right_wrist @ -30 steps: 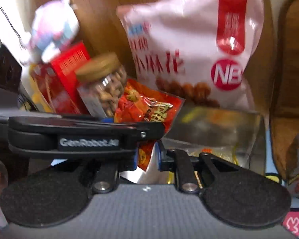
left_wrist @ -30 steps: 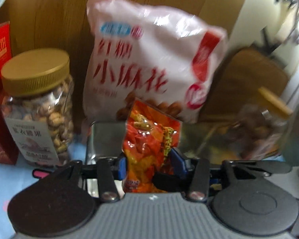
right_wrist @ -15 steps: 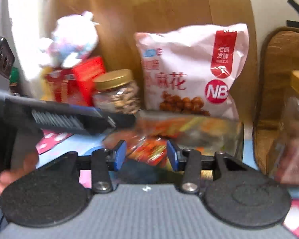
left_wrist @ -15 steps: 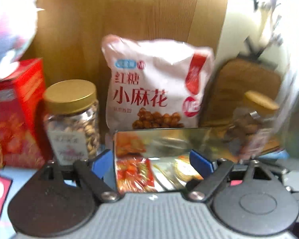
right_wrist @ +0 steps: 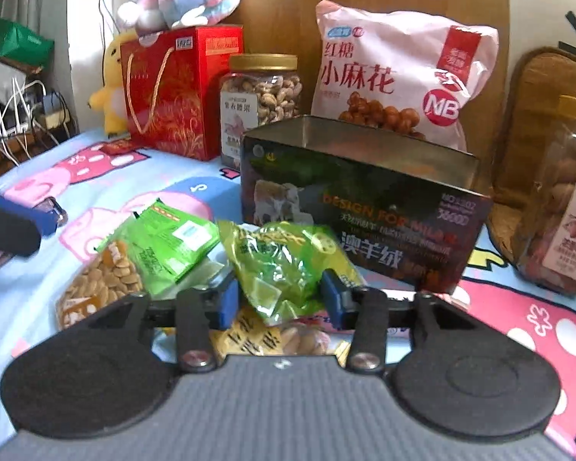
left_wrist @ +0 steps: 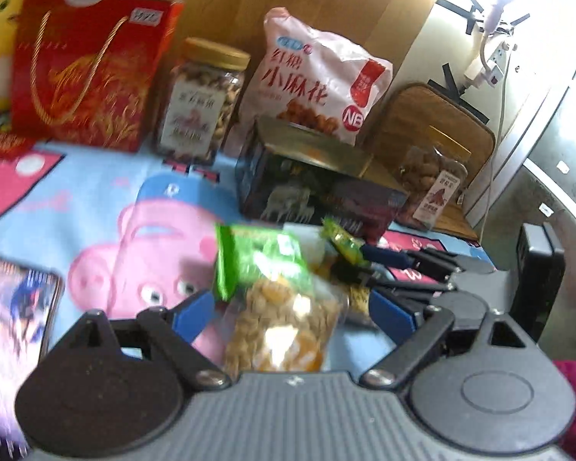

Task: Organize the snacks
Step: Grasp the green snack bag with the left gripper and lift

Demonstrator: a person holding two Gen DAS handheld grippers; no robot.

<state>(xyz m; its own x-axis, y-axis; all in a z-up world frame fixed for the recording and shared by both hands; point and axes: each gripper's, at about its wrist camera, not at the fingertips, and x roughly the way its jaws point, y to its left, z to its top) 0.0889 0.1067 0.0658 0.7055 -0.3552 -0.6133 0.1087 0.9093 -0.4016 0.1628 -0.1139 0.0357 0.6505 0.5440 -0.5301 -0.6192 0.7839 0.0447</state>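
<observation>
My left gripper hangs low over the cartoon-print cloth with its jaws opening wide. A green-topped packet of pale beans lies between them, and neither pad touches it. My right gripper is closing on a crumpled light green packet, whose wrapper fills the gap between the blue pads. The left wrist view shows that gripper at the right with the same packet. The bean packet lies to its left. Just behind the packets stands the open dark tin box.
Along the wooden back wall stand a red gift box, a gold-lidded nut jar and a big pink snack bag. Another jar stands at the right. A phone lies at the left on the cloth.
A second ago the left gripper held a red packet over the tin. Both grippers have since opened and pulled back from the tin to the green packets in front of it.
</observation>
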